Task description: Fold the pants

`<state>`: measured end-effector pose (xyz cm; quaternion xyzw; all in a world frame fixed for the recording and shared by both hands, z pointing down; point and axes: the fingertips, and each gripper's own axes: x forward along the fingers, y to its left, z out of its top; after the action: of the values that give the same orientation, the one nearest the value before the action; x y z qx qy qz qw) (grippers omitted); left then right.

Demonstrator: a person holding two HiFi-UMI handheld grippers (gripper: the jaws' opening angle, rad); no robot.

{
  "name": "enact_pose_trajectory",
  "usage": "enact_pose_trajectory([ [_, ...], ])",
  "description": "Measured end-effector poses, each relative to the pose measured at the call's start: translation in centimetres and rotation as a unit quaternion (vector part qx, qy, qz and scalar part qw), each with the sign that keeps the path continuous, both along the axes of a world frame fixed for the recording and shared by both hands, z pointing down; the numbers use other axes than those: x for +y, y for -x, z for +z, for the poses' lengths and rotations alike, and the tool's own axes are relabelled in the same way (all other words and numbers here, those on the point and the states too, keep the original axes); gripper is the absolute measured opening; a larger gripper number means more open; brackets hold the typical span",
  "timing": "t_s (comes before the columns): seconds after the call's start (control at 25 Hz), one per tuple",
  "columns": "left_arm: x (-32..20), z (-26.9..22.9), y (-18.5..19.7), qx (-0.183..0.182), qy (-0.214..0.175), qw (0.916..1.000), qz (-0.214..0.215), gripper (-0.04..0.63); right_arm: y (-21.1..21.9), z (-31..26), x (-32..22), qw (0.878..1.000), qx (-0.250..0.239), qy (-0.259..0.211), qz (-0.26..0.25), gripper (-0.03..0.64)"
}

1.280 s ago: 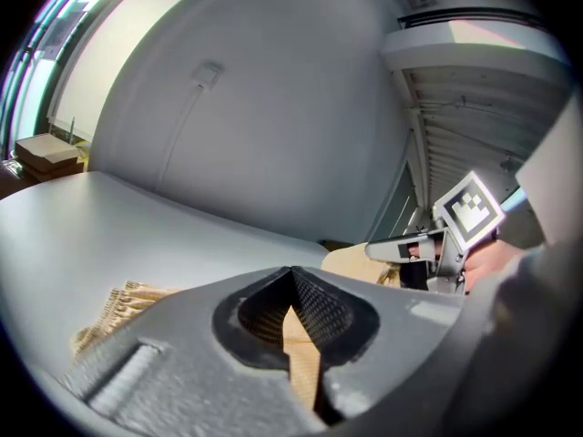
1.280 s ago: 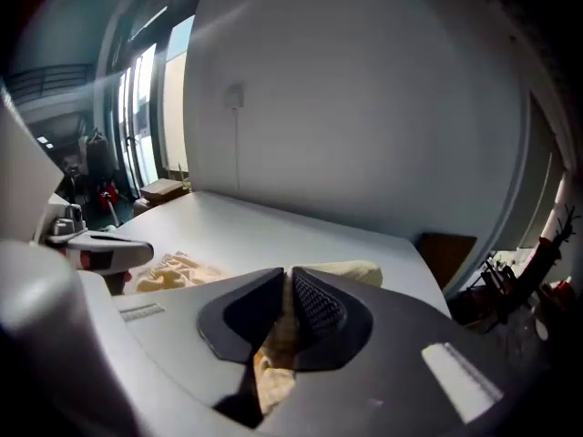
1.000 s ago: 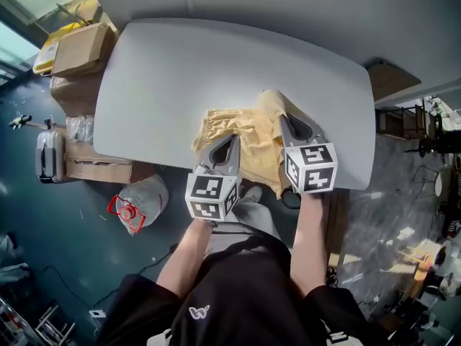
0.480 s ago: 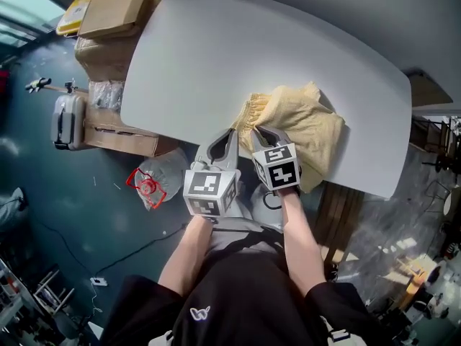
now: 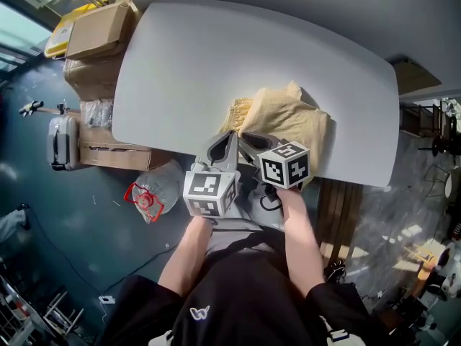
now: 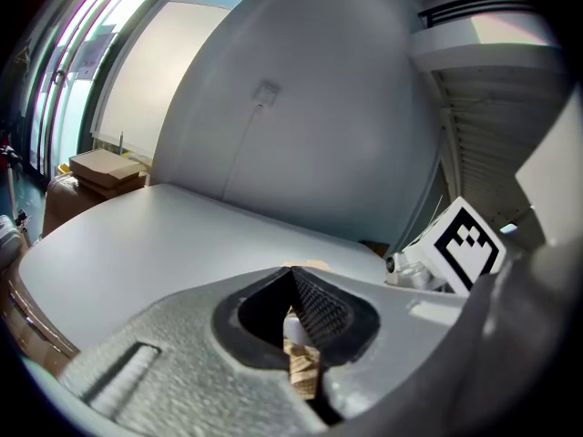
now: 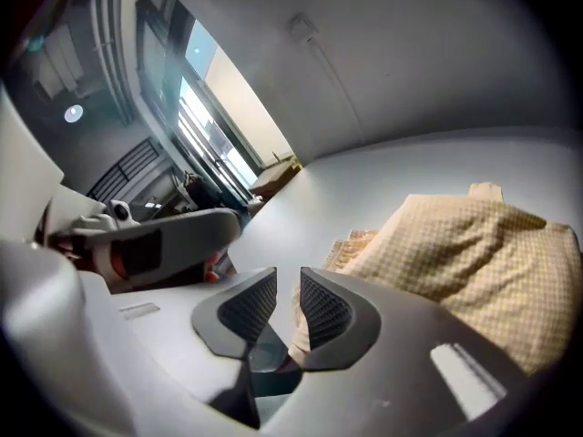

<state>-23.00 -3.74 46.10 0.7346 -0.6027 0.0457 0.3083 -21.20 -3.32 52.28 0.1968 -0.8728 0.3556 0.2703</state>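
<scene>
Head view shows the crumpled pale-yellow checked cloth pants [image 5: 292, 117] at the grey worktop's [image 5: 216, 56] near edge, their bulk rightward of both grippers, nearer the right gripper [image 5: 252, 141], whose fingers [image 7: 328, 312] are opening around the ruffled waistband [image 5: 241, 112], while the left gripper [image 5: 229, 138] is clenched on it.

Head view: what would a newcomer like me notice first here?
Probably the crumpled yellow pants, bunched at the near edge of the grey table. Next, the two tools meeting at the pants' near corner. The left hand-held gripper is pinching a bit of the cloth, while the right hand-held gripper has its jaws opening with cloth between them.
</scene>
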Motion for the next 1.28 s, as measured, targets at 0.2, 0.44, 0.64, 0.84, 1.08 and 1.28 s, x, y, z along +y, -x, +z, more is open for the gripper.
enact_pose_trajectory([
  [0.2,-1.8,-2.7,-2.9,0.003,-0.035,0.999,0.026,0.004,-4.1,-7.1,-3.9,0.994,-0.019,-0.097,0.045,0.023],
  [0.44,-4.9,-9.2,-6.5,0.013,-0.107,0.9926,0.055,0.004,-11.6,-17.0,-8.6,0.959,-0.042,-0.242,0.143,0.005],
  [0.64,-7.6,-15.4,-8.7,0.004,-0.178,0.9813,0.072,0.003,-16.0,-22.1,-10.1,0.914,-0.001,-0.36,0.188,0.004],
  [0.84,-9.5,-19.9,-10.9,-0.017,-0.231,0.9684,0.092,0.003,-18.5,-26.5,-10.9,0.882,-0.013,-0.415,0.224,0.004],
  [1.08,-10.5,-23.5,-12.7,-0.041,-0.273,0.9563,0.096,0.003,-20.9,-30.3,-11.4,0.866,-0.05,-0.438,0.238,0.003],
  [1.28,-11.0,-24.2,-13.1,-0.051,-0.264,0.9597,0.08,0.003,-20.9,-31.2,-11.5,0.859,-0.081,-0.451,0.227,0.003],
])
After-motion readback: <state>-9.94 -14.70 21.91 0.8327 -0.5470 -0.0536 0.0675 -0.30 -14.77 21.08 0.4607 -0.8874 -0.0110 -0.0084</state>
